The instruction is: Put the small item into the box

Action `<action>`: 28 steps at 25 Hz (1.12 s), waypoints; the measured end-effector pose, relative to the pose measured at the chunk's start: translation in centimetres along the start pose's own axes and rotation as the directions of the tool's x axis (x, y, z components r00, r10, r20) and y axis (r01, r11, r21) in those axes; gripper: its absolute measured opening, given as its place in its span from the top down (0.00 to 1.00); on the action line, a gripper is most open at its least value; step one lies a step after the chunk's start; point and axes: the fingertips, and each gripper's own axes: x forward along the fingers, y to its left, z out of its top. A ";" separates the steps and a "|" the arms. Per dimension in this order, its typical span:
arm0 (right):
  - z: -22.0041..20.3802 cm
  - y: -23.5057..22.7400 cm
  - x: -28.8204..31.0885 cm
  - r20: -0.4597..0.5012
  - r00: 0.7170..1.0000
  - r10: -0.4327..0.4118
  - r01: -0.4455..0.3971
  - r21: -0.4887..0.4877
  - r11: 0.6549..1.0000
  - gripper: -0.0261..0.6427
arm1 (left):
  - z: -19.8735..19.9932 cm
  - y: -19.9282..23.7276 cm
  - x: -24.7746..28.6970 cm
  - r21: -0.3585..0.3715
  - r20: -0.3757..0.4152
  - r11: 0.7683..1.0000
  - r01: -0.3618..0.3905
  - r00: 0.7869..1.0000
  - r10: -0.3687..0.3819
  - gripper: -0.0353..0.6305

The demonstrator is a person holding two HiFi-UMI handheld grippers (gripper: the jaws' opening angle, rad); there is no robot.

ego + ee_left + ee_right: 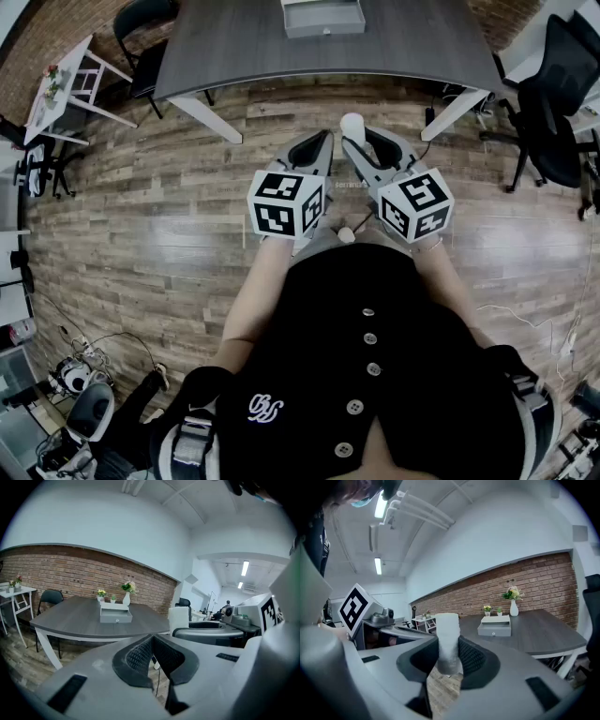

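bright, even light from ceiling tubes; heavy fisheye bending, dark corners; close foreground soft

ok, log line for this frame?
left tool: shut, empty | right tool: shut on small white item | box: on table, ahead of both tools | state: item held, not yet placed

small item white; box grey; table dark grey
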 end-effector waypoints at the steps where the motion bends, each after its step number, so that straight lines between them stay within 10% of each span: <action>1: 0.0 -0.1 0.1 -0.002 1.000 -0.003 0.003 -0.001 1.000 0.77 | 0.0 0.2 0.0 0.001 -0.003 1.000 -0.002 1.000 0.002 0.93; 28: -0.6 -5.1 1.1 -0.010 1.000 -0.019 0.020 0.092 0.996 0.76 | 0.6 3.2 3.1 -0.028 -0.022 0.997 -0.065 0.998 0.065 0.93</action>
